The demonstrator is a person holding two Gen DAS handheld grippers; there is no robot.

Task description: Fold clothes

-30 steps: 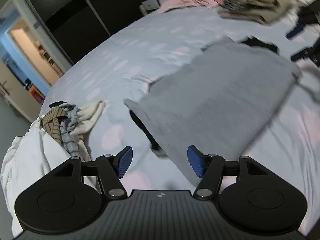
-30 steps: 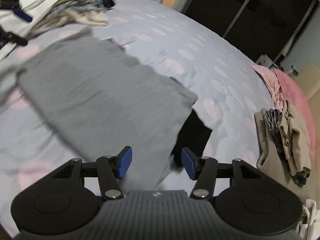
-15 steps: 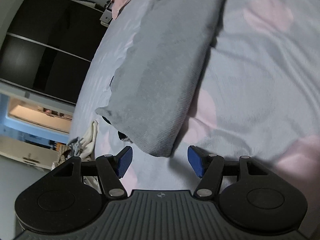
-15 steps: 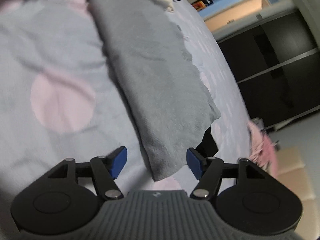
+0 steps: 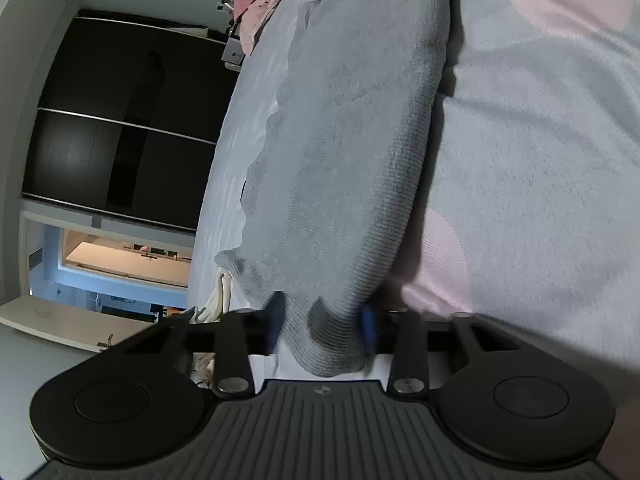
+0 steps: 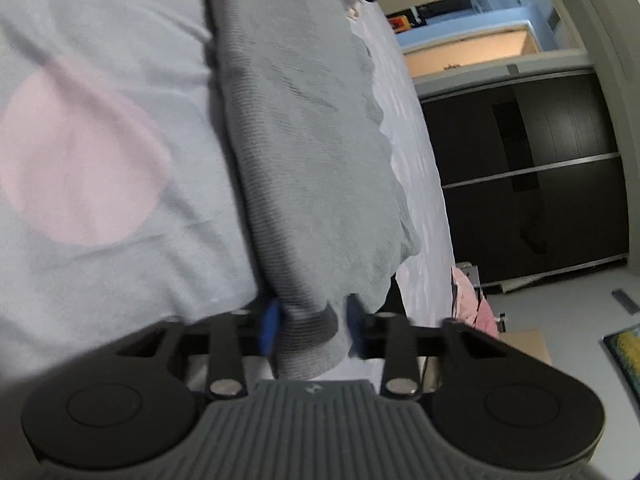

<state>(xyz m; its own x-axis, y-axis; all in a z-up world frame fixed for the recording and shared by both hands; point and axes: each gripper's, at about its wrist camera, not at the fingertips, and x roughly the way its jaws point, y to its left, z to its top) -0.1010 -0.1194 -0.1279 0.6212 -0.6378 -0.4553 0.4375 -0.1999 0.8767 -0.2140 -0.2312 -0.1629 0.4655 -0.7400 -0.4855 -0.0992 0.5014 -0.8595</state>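
The grey ribbed-knit garment (image 5: 352, 128) lies folded into a long, narrow band on the bedspread, running away from both cameras, with one long side a smooth rounded fold and the other a wavy, loose edge. Its two near corners are bunched and puckered, the ribs crowded together there. In the right wrist view the same garment (image 6: 304, 132) shows a dark piece of cloth peeking out beneath its loose edge.

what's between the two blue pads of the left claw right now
A bunched end of the grey knit garment sits between them as the left claw closes, shown in the left wrist view.
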